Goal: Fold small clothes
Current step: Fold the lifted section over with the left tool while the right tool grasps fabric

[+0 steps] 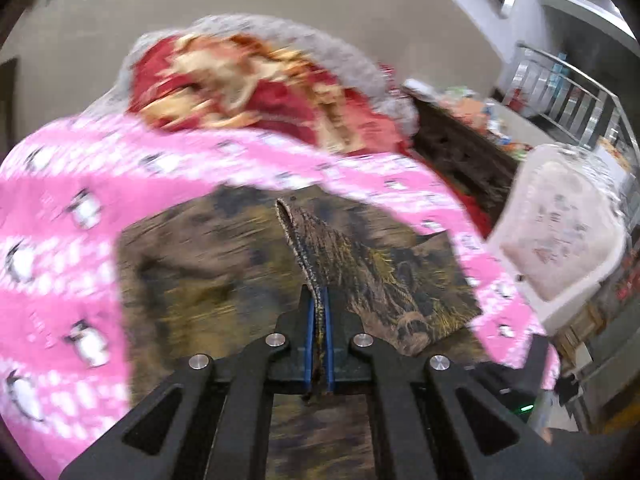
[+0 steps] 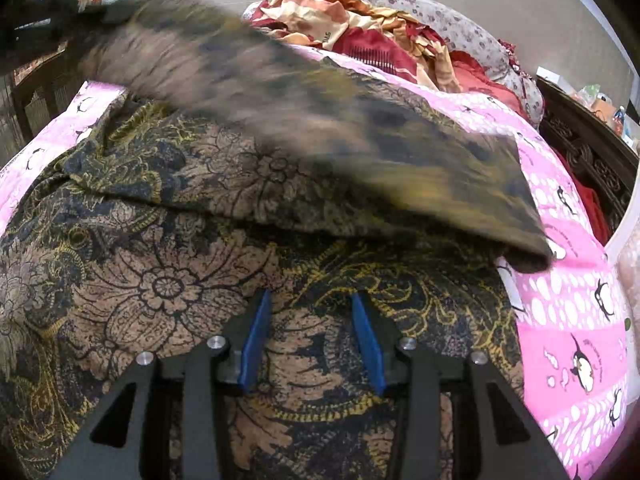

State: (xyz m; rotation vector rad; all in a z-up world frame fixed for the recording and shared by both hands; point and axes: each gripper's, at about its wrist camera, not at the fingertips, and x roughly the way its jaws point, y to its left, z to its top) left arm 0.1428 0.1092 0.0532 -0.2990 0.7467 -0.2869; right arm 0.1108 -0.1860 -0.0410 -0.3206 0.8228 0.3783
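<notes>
A brown garment with a black and yellow floral print lies on a pink penguin-print sheet. My left gripper is shut on an edge of this garment and holds it lifted, so a fold hangs from the pads. In the right wrist view that lifted part sweeps blurred across the top of the garment. My right gripper is open, low over the flat part of the garment, with nothing between its blue pads.
A heap of red and cream cloth on a grey floral cover lies at the far side of the bed. A white plastic basket stands at the right. A dark carved wooden frame borders the bed's right side.
</notes>
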